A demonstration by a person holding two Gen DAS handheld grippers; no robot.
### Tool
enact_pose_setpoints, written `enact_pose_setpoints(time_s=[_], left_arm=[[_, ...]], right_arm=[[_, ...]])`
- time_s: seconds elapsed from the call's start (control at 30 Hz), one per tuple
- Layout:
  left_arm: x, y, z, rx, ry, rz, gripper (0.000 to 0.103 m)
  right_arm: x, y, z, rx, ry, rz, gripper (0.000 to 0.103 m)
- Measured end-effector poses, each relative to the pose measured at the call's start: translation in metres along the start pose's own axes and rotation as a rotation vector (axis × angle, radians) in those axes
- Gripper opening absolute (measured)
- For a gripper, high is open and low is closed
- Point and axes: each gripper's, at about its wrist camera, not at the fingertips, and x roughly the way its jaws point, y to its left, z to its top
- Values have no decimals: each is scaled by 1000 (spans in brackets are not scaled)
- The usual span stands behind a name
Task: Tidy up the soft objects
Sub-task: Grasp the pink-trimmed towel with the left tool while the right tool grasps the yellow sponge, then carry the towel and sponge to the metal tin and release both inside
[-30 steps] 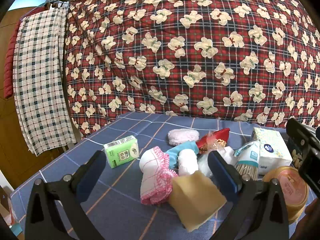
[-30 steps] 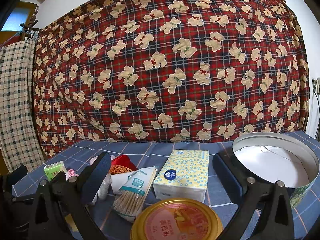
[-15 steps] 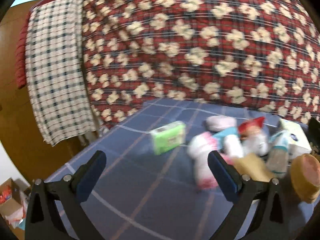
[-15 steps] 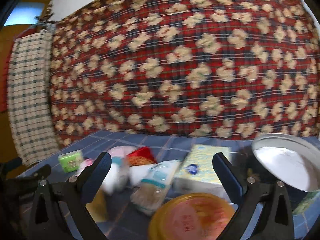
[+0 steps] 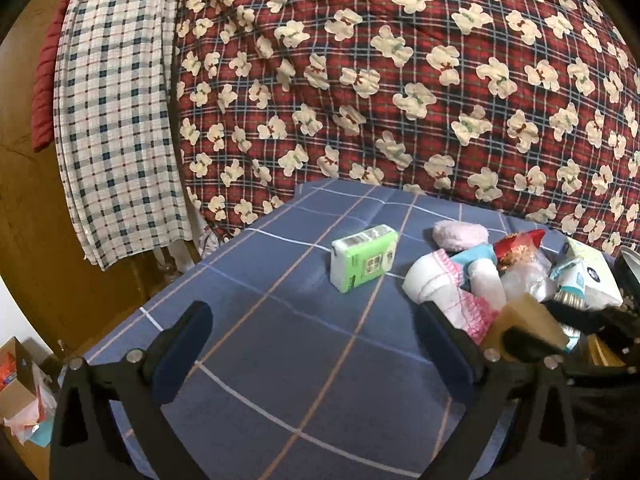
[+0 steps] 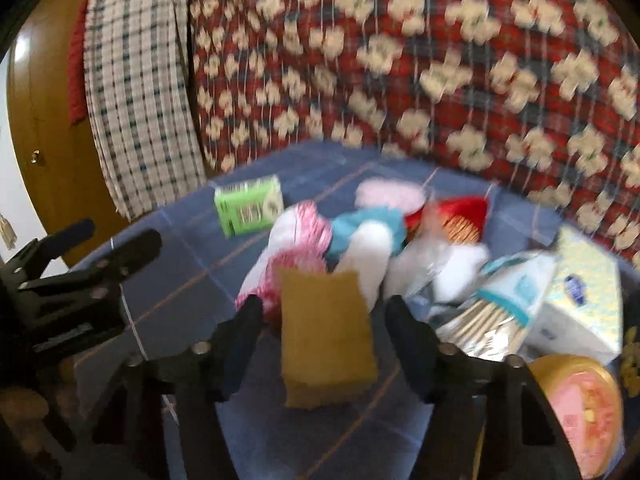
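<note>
Right wrist view: I have the right gripper (image 6: 324, 320) pointed down at the yellow sponge (image 6: 326, 336), which lies flat on the blue checked cloth (image 6: 192, 264) at the near edge of the pile. The jaws are closing with the sponge between them, but there is a gap on each side — the pads do not press on it, so nothing is held. I came at it from the near side because it is the one soft piece lying clear of the heap.

Behind it, touching or overlapping, sit the pink-trimmed white cloth (image 6: 296, 236), a blue-and-white sock (image 6: 368, 240) and a pale pink puff (image 6: 390, 194); a green tissue pack (image 6: 250, 204) stands apart to the far left. To the right are harder things: a bag of cotton swabs (image 6: 500, 304), a tissue box (image 6: 576, 292) and a round lid (image 6: 580, 404).

In the left wrist view the left gripper (image 5: 316, 348) hangs wide open over bare cloth, empty — I judge it is kept aside to leave the right one room.
</note>
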Motion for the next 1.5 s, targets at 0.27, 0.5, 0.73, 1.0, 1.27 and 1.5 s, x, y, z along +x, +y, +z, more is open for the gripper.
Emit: enact_pose_setpoints(time_s=[0.27,0.5,0.73,1.0,1.27,1.5], left_arm=[[6,-9,3,13,17,-31,99],[18,-46,20,46,60,-142,98],[65,-92,24,84,208,-146,71],[103,-103,13,41,359,-142,66],[93,-91,15,-41,319,-205,36],[37,-86,16,-63,121,-185,36]], right_arm=[[-15,-3,-7,-25,-13,38,39],[-86,-30,-9,-11,-330,-72,39],[-115,-59,-27,-17,-415,-258,39],[-117,-78,-28,52,-401,-257,39],[-121,-78,-31,61,-415,-254,39],[-133,-91,-33,114,-455,-244,39]])
